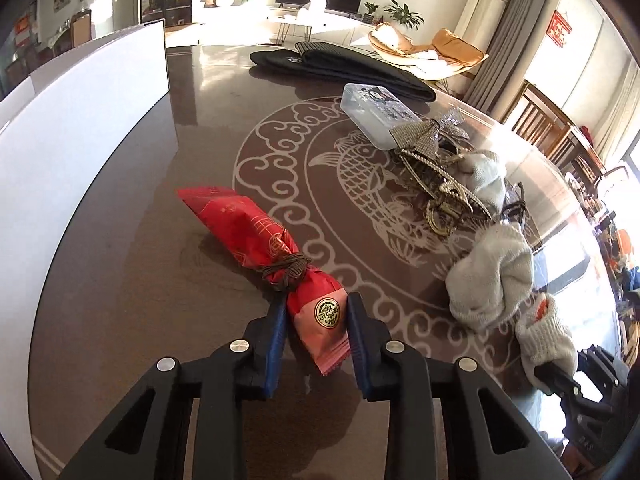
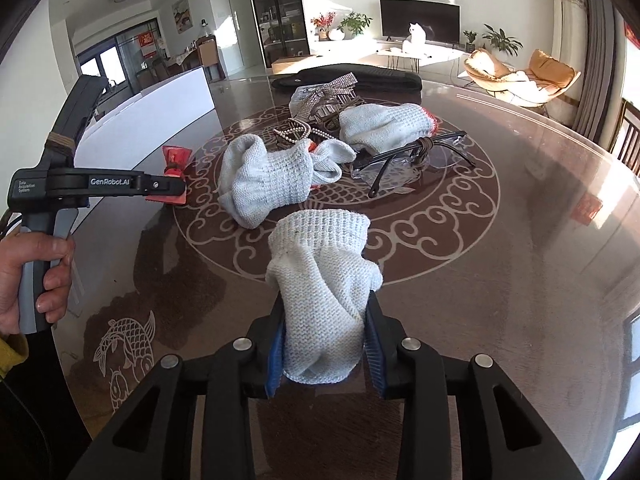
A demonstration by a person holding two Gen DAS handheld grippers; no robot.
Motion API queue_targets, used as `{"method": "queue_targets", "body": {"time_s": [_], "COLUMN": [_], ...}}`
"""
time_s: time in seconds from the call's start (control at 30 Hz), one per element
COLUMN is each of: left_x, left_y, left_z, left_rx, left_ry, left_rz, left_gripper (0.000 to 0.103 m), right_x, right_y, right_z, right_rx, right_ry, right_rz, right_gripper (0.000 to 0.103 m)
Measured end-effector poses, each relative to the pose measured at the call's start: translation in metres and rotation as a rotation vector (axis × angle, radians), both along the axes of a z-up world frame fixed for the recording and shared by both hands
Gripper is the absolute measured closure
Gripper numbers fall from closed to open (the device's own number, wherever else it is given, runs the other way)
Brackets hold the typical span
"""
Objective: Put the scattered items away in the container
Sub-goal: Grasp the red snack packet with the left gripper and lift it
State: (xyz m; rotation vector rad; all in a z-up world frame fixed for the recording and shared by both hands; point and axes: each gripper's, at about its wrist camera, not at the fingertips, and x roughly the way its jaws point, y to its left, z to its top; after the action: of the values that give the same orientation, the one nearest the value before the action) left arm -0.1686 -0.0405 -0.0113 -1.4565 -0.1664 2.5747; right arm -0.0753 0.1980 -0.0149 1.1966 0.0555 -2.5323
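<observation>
The left gripper [image 1: 318, 316] points steeply down toward the worktop, its jaws closed on the pink end of a red wrapped packet [image 1: 276, 256], blue pads pressing either side. In the right wrist view it shows from the side, held by its grey handle in the person's left hand [image 2: 38, 276], fingers wrapped round the grip. The right gripper [image 2: 326, 336] also tilts down, its jaws clamped on a white knitted glove [image 2: 324, 300] that bulges up between the pads

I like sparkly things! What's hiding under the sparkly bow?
The sparkly bow lies on a clear plastic box and tangled gold chains. Anything deeper in that pile is covered.
</observation>
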Motion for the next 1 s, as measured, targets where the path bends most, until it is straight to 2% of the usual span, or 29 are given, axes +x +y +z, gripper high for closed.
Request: {"method": "queue_targets", "body": {"time_s": [0.1,0.2,0.23,0.27,0.3,0.33,0.5,0.57,0.63,0.7,0.73,0.77,0.8,0.83,0.9,1.0], "left_x": [0.047,0.065,0.065,0.065,0.066,0.065,0.056,0.048,0.041,0.042,0.046,0.05,0.052,0.053,0.055,0.064], "left_y": [-0.014,-0.025,-0.025,-0.025,-0.025,-0.025,-0.028,-0.026,-0.02,-0.013,-0.015,-0.02,-0.026,-0.031,-0.037,-0.026], "left_z": [0.002,0.003,0.004,0.005,0.006,0.008,0.012,0.005,-0.004,-0.007,-0.007,-0.004,-0.002,-0.001,-0.001,-0.001], "left_rx": [0.004,0.022,0.013,0.001,-0.009,-0.012,-0.013,-0.047,-0.124,-0.175,-0.164,-0.139,-0.109,-0.064,-0.006,-0.025], "left_ry": [-0.022,-0.027,-0.014,0.0,0.013,0.026,0.047,0.029,0.012,0.031,0.05,0.068,0.071,0.061,0.06,0.083], "left_rz": [-0.077,-0.075,-0.068,-0.058,-0.04,-0.022,0.049,0.07,0.062,0.028,0.033,0.05,0.064,0.066,0.066,0.038], "left_gripper": [0.074,0.068,0.057,0.036,0.026,0.019,0.018,0.018,0.016,0.016,0.024,0.048,0.067,0.078,0.078,0.078], "right_x": [0.019,0.029,0.03,0.029,0.029,0.03,0.03,0.024,0.014,0.002,-0.003,-0.009,-0.012,-0.011,-0.013,-0.014], "right_y": [-0.003,-0.005,-0.006,-0.008,-0.01,-0.012,-0.012,-0.019,-0.032,-0.04,-0.037,-0.031,-0.024,-0.018,-0.011,-0.008], "right_z": [0.0,-0.003,-0.003,-0.004,-0.004,-0.003,0.01,0.011,0.005,-0.002,-0.002,-0.004,-0.005,-0.004,-0.003,-0.002], "right_rx": [0.004,0.031,0.035,0.041,0.054,0.076,0.13,0.153,0.227,0.291,0.239,0.177,0.111,0.089,0.064,0.04], "right_ry": [0.005,0.017,0.02,0.013,0.003,-0.006,0.041,0.06,0.063,0.061,0.044,-0.001,-0.016,0.006,0.002,-0.005], "right_rz": [0.015,0.002,0.009,0.029,0.052,0.069,0.118,0.151,0.177,0.162,0.156,0.141,0.107,0.068,0.045,0.043], "right_gripper": [0.068,0.061,0.053,0.048,0.04,0.037,0.037,0.037,0.036,0.036,0.038,0.039,0.048,0.066,0.069,0.07]}}
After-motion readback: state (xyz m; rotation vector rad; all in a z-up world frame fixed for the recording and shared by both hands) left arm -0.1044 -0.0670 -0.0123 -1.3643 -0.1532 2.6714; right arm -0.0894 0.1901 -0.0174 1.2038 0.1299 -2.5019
